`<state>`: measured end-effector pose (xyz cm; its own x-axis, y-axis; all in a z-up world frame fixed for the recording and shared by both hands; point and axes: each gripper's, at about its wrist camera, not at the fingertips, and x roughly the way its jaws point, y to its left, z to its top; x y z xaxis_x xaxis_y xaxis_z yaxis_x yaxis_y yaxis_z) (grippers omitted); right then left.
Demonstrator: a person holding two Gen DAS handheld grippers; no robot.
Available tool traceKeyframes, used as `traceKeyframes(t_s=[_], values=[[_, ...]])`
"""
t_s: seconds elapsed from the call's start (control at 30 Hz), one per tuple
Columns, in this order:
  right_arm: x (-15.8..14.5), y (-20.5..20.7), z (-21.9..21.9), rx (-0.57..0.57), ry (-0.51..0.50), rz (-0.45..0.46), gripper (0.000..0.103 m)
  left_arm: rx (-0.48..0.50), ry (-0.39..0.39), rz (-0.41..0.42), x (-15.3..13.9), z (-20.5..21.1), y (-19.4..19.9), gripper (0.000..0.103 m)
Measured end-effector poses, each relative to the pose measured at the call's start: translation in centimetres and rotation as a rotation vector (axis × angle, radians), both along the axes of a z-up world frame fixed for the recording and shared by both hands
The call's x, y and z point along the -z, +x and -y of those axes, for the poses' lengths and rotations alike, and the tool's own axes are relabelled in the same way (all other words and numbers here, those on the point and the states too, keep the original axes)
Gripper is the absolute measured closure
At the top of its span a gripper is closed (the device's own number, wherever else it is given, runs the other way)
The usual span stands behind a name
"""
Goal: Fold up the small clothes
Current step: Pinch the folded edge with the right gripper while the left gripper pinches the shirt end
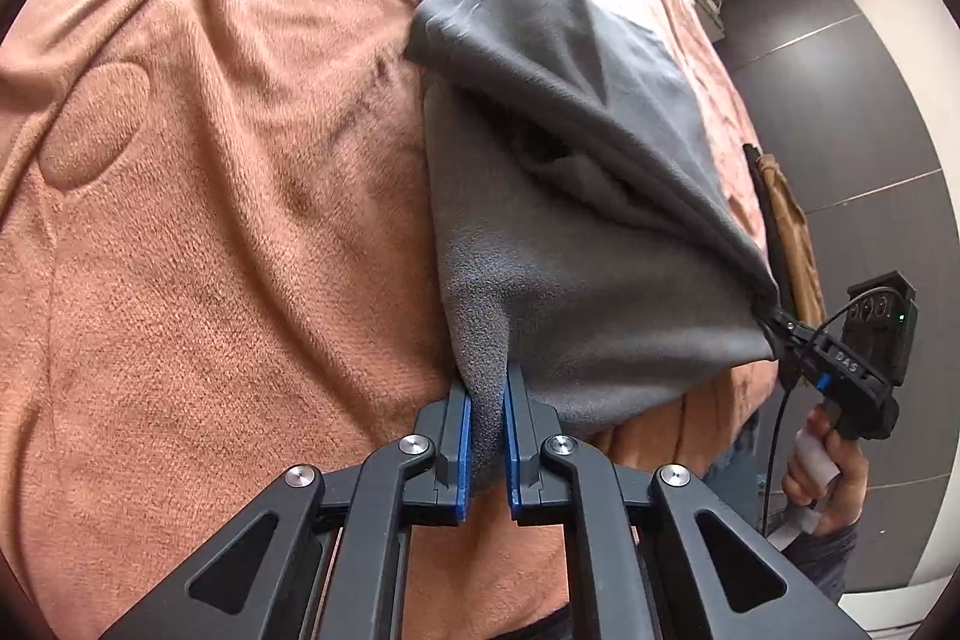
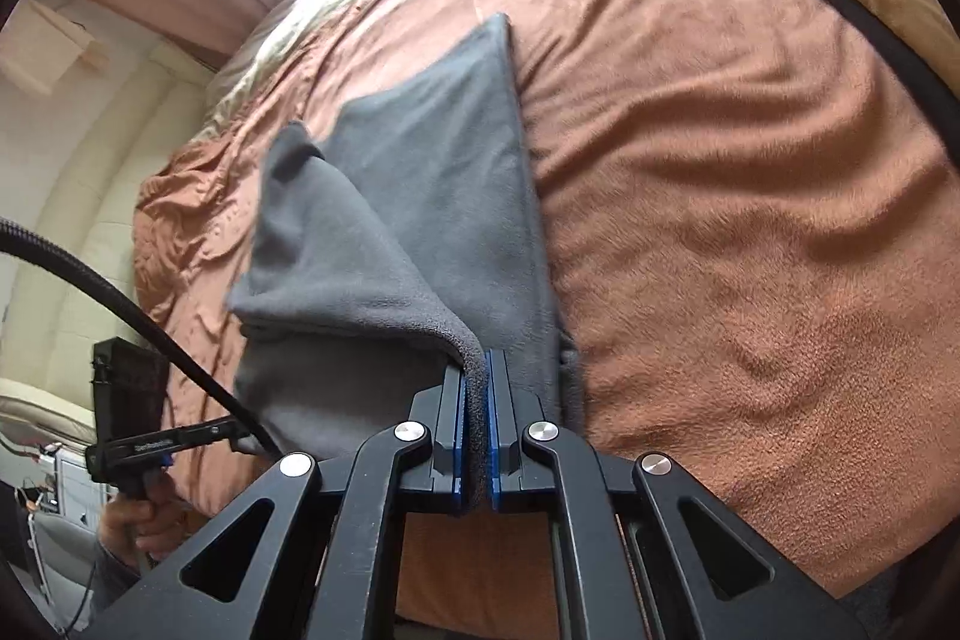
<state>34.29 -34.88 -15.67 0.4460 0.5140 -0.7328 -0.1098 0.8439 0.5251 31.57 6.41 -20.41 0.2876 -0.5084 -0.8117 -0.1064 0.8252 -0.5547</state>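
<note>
On the bed's brown blanket (image 1: pixel 210 220), the gray cloth (image 1: pixel 540 250) is lying partly folded, with its near edge lifted. The left tongs (image 1: pixel 489 400) are pinching one near corner, and the right tongs (image 2: pixel 477 388) are pinching the other. To fold it well, both hands should probably be lifting together, keeping the edge tight and the corners lined up.

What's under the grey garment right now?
The brown blanket lies under the grey garment, showing all round it. Whatever sits beneath the garment's middle is covered.
</note>
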Motion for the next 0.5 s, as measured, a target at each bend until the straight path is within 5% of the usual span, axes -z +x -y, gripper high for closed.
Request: traceKeyframes(t_s=[0.3, 0.37, 0.43, 0.5], values=[[-0.9, -0.8, -0.4, -0.088, -0.078, 0.036, 0.097, 0.013, 0.014, -0.006, -1.7, -0.1, 0.4, 0.084], [-1.5, -1.1, -1.1, -0.115, -0.107, 0.050, 0.093, -0.008, -0.017, 0.022, -2.6, -0.8, 0.7, 0.069], [-2.0, -1.5, -1.8, -0.131, -0.138, 0.075, 0.077, -0.035, -0.050, 0.057, -3.5, -1.3, 1.3, 0.037], [-2.5, -2.0, -2.3, -0.140, -0.149, 0.103, 0.057, -0.057, -0.061, 0.096, -4.5, -1.6, 1.8, 0.031]])
